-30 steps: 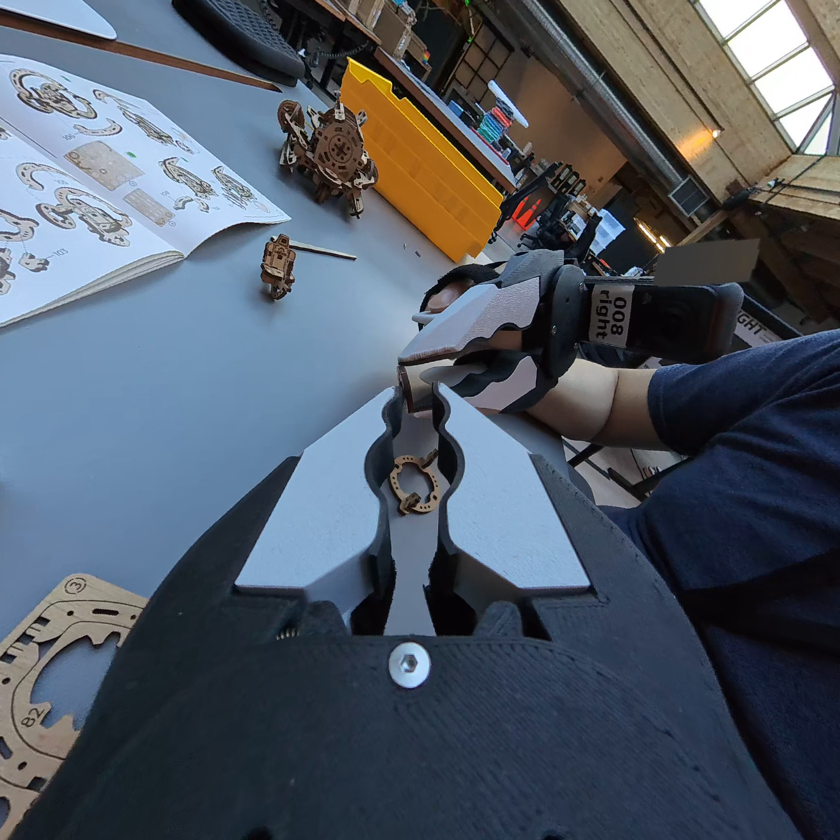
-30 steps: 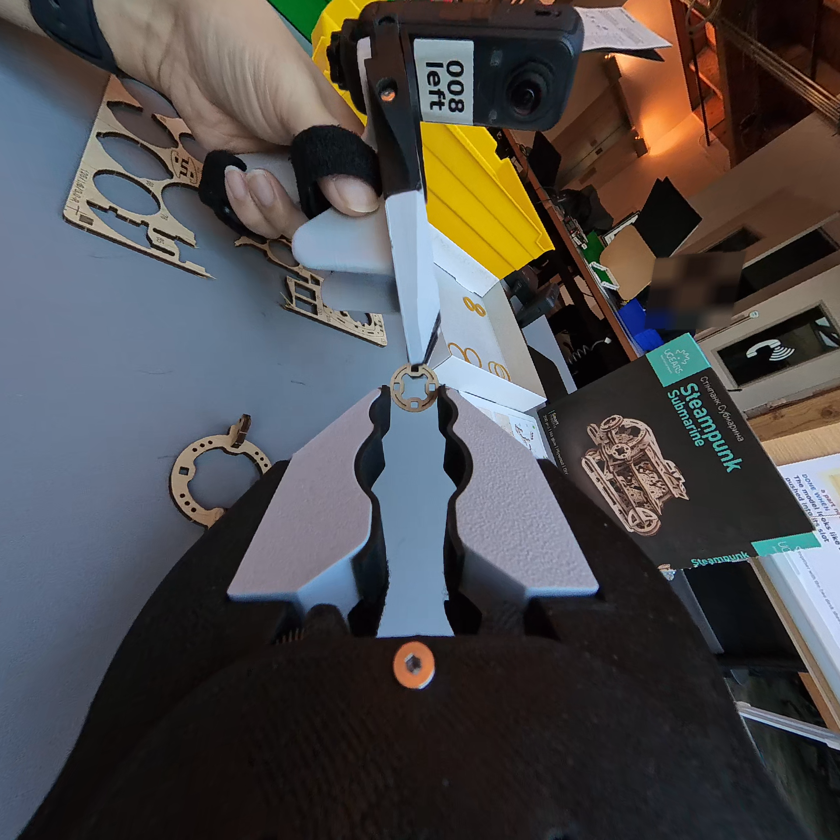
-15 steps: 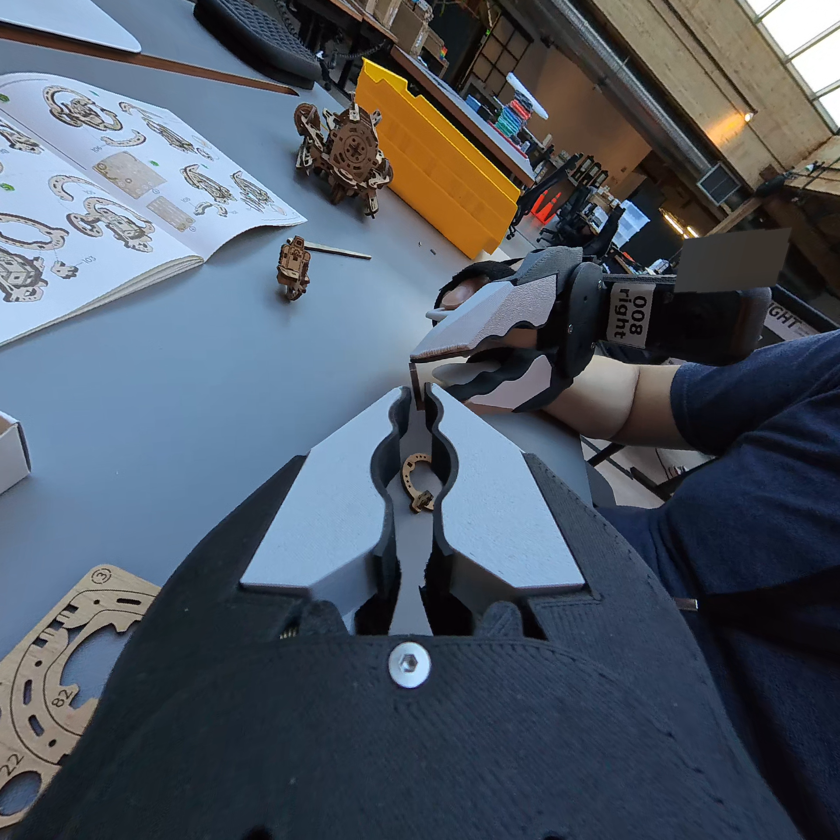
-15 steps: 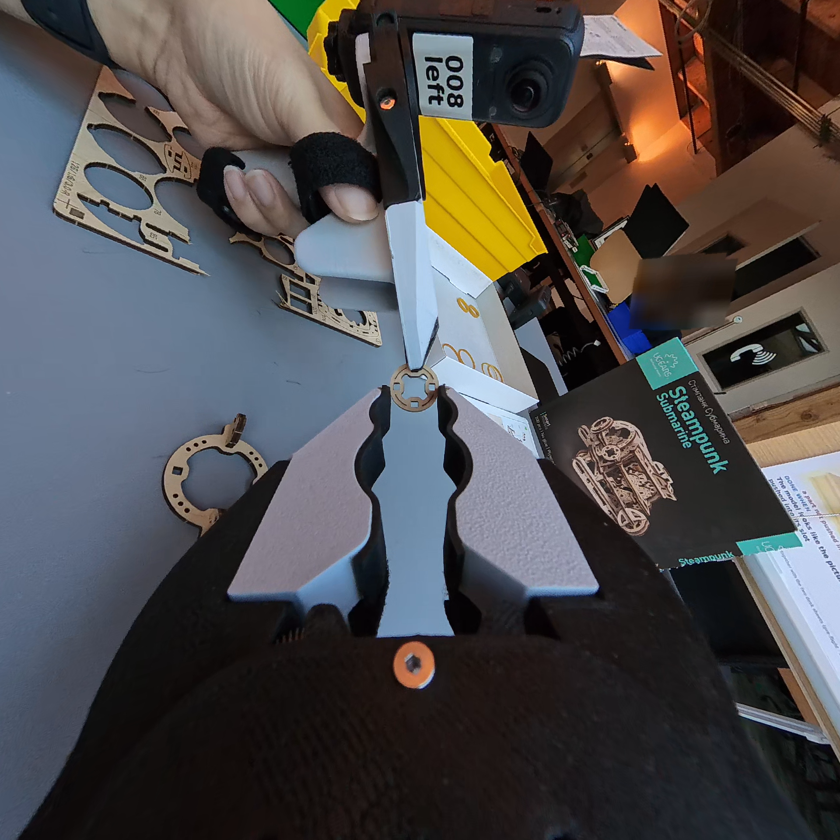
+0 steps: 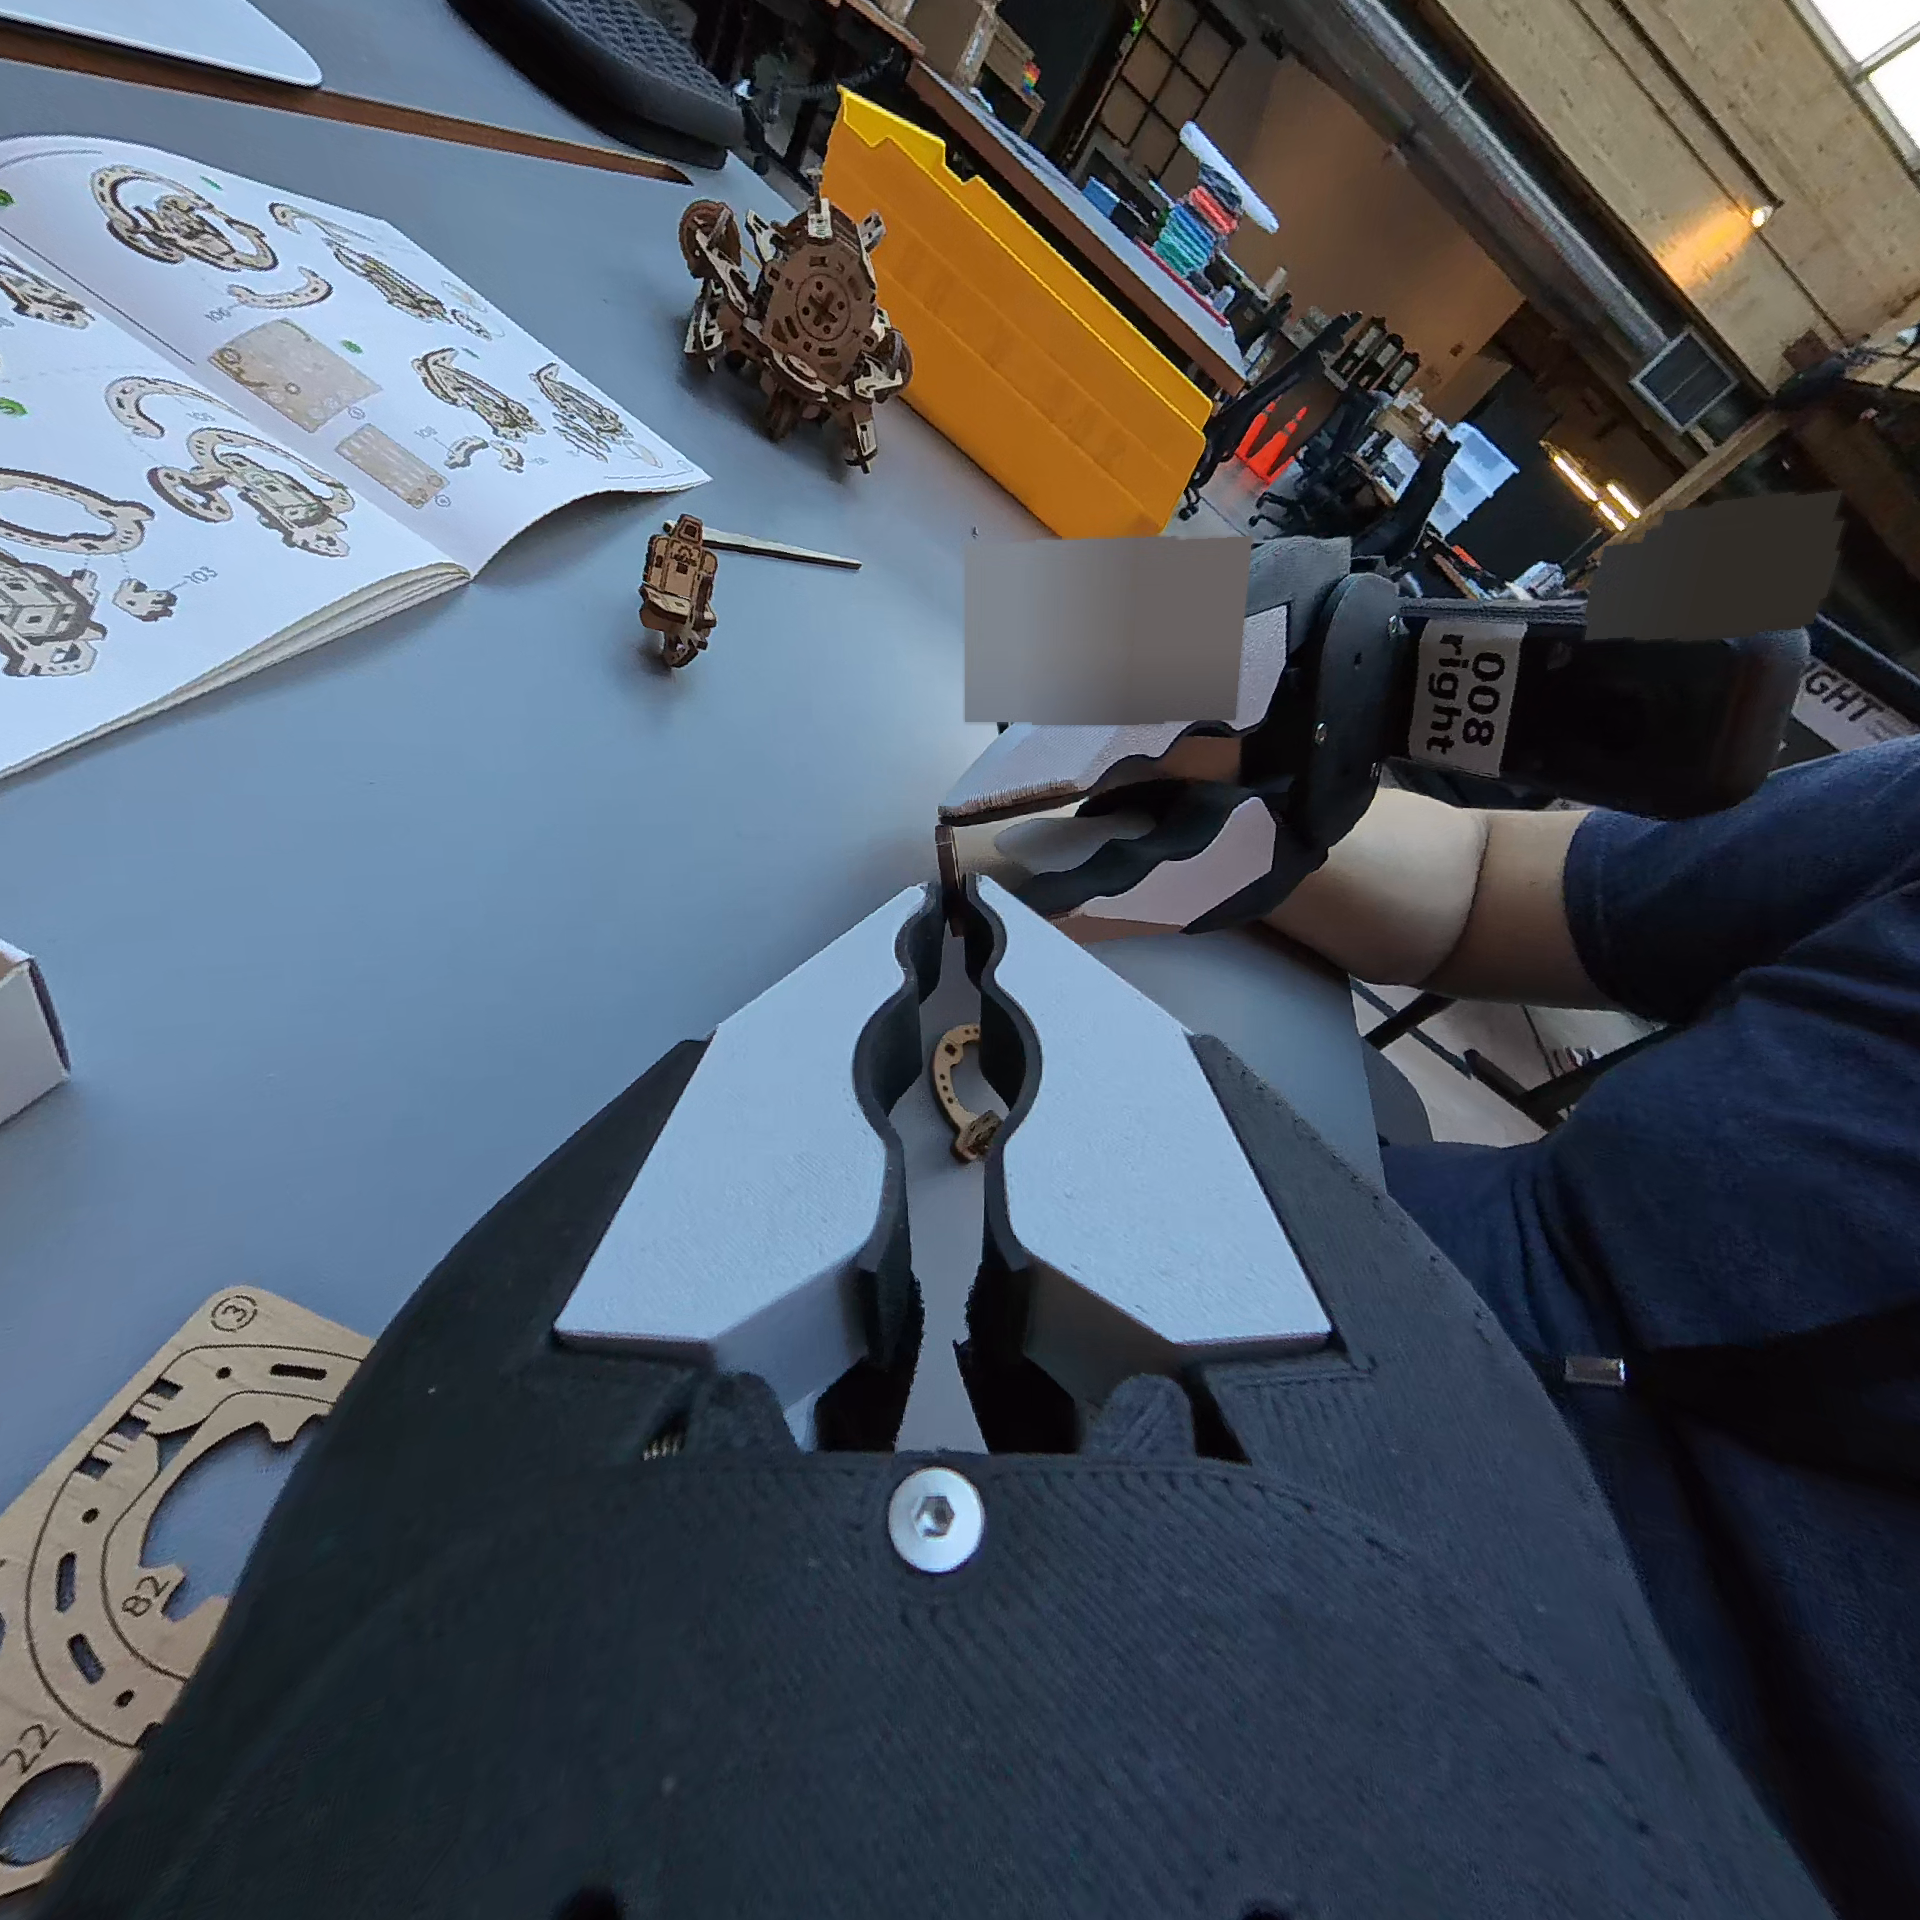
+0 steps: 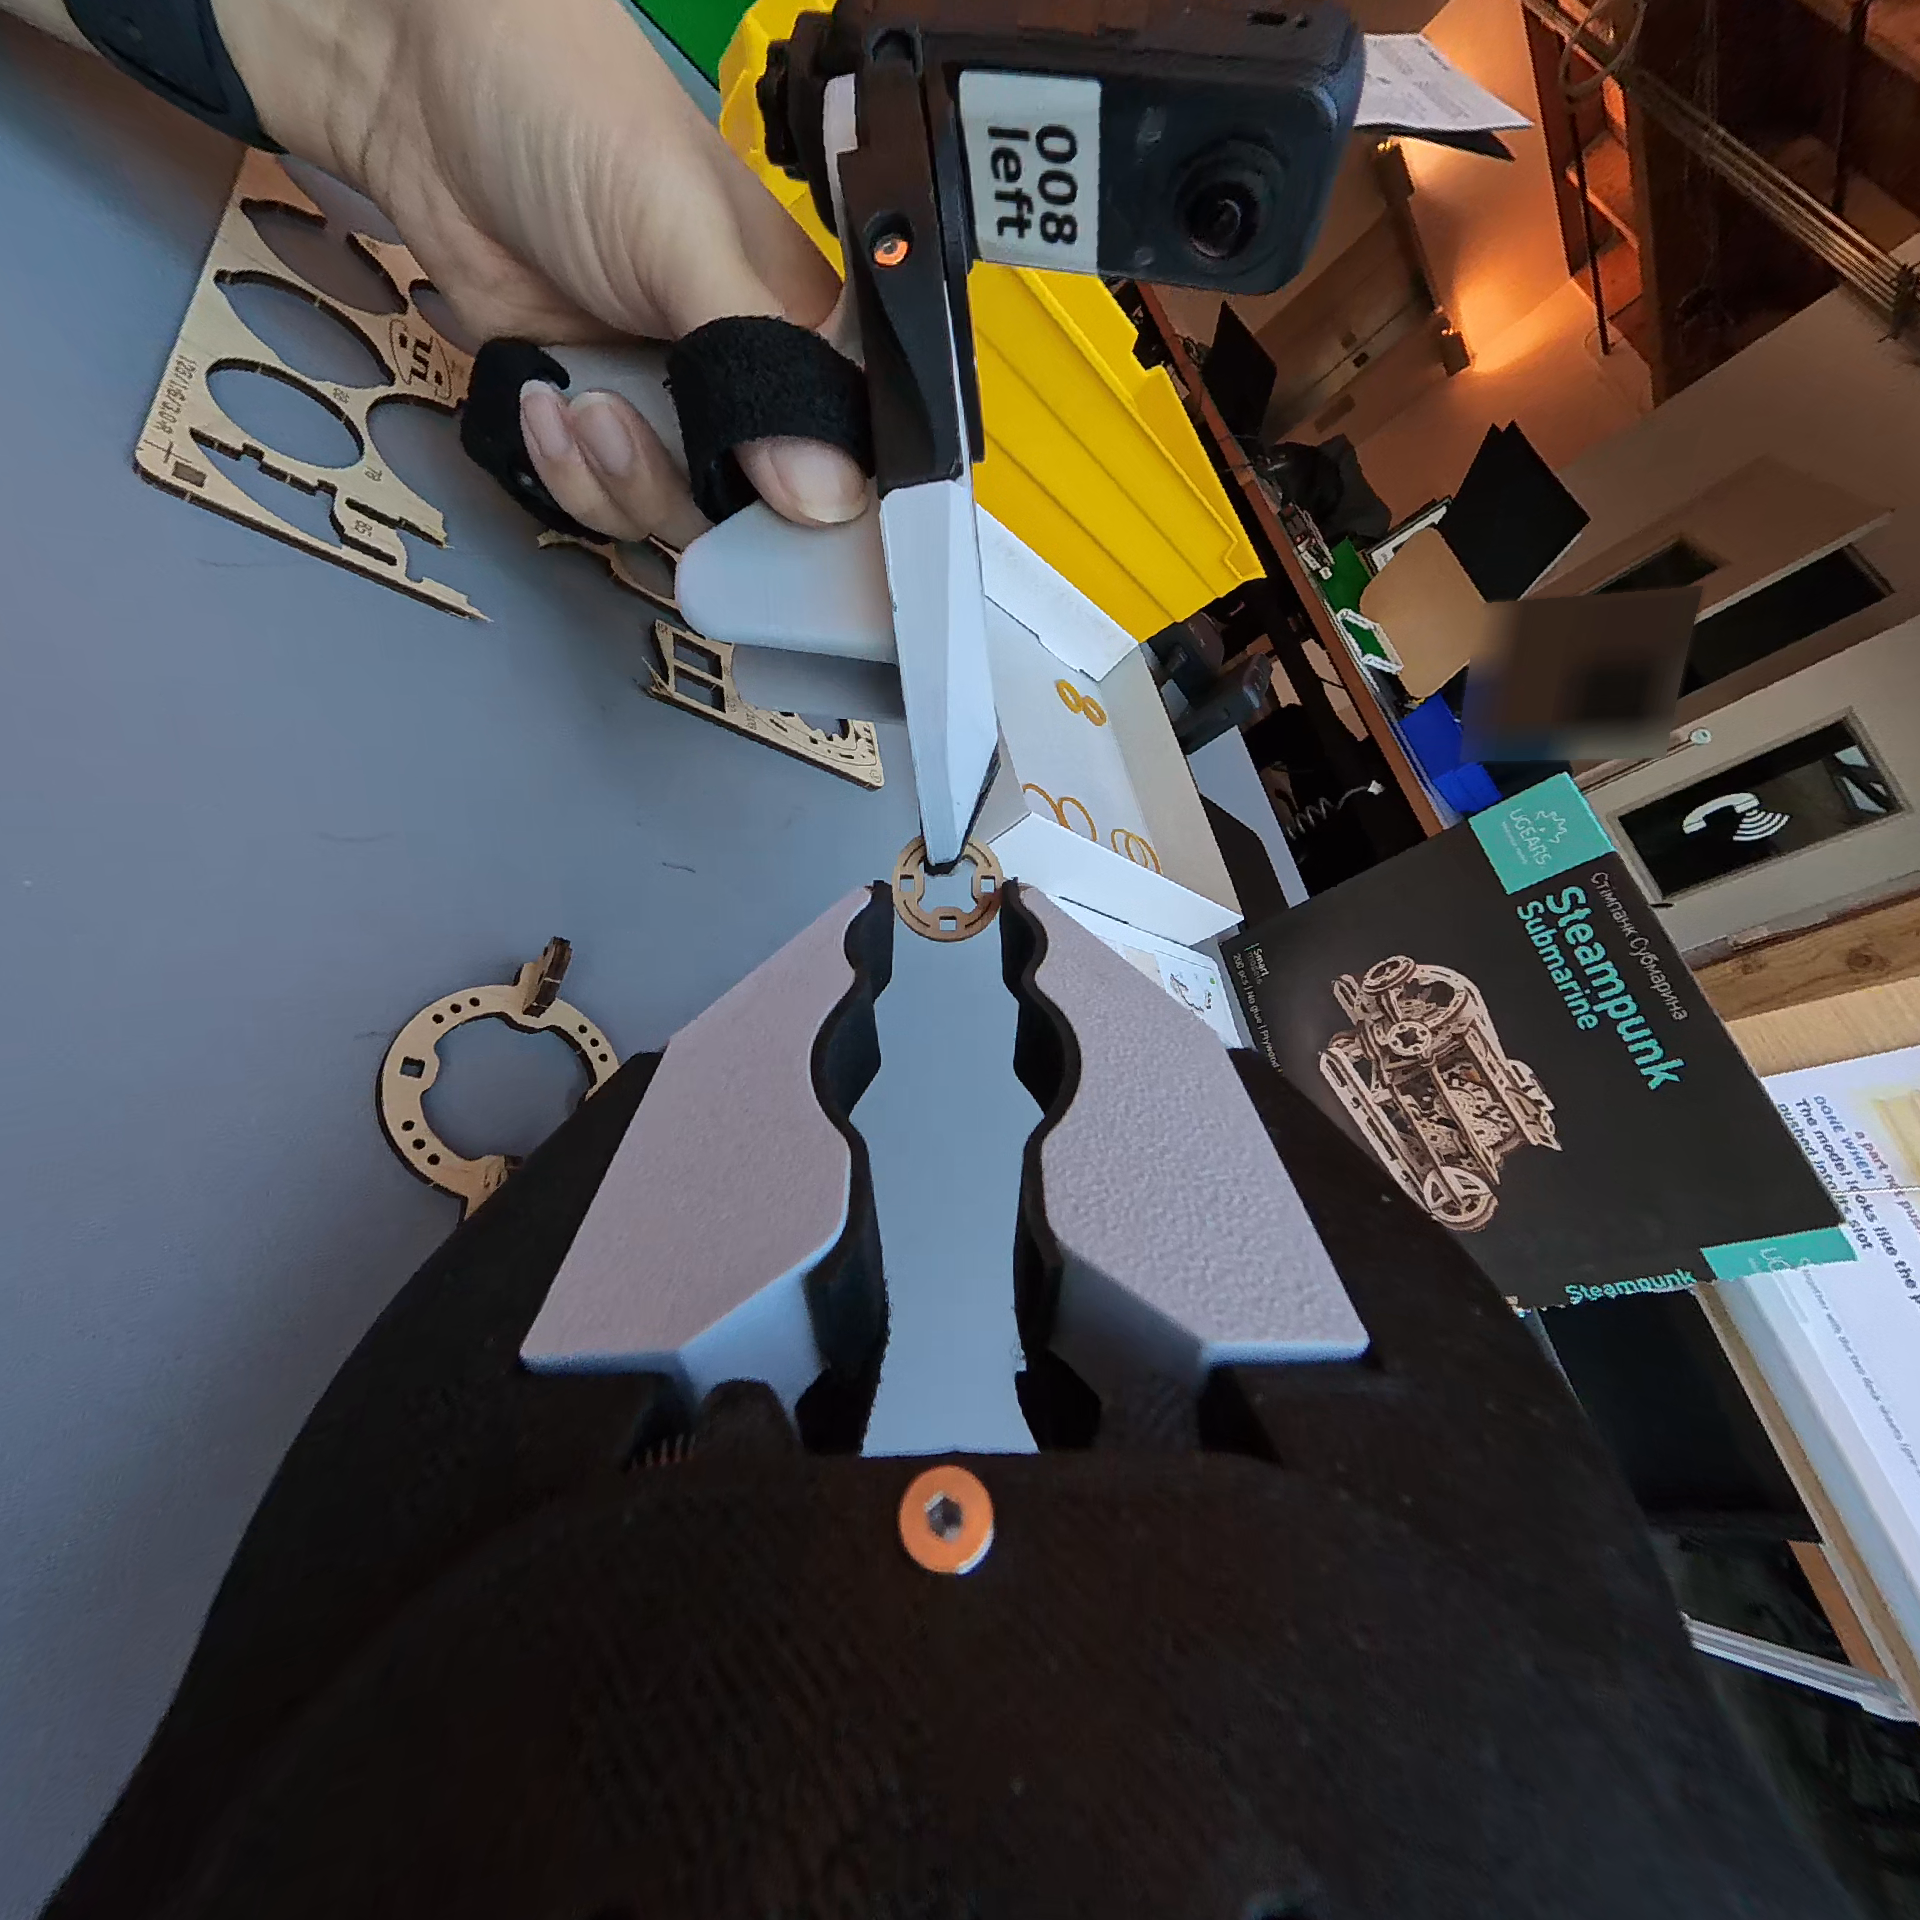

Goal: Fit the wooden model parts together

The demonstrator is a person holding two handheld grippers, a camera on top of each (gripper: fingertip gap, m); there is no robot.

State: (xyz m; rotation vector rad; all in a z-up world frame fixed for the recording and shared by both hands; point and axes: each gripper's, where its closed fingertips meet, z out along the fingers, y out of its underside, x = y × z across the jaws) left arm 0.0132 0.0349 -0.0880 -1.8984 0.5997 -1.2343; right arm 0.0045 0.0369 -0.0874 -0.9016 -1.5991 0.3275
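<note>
A small round wooden ring (image 6: 945, 896) with notches is held across its width between the tips of my right gripper (image 6: 945, 894), above the grey table (image 6: 260, 831). My left gripper (image 6: 951, 847) comes down from above, and its narrow tips pinch the ring's top edge. In the left wrist view the ring shows edge-on (image 5: 948, 871) at the tips of my left gripper (image 5: 951, 909), with my right gripper (image 5: 1023, 816) just beyond. A larger wooden ring with small holes (image 6: 468, 1081) lies flat on the table; it also shows through the left finger gap (image 5: 956, 1086).
An open instruction booklet (image 5: 260, 416), a partly built wooden model (image 5: 800, 322), a small wooden sub-assembly with a stick (image 5: 681, 587) and a yellow bin (image 5: 1018, 343) lie farther off. Laser-cut sheets (image 5: 135, 1558) (image 6: 291, 416), a white box (image 6: 1081, 727) and a black kit box (image 6: 1507, 1039) are nearby. The tips of both grippers are at nearly the same place.
My left gripper has narrowed and moved onto the small ring's top edge, where before its tips were just off it. My right gripper has kept its hold on the ring.
</note>
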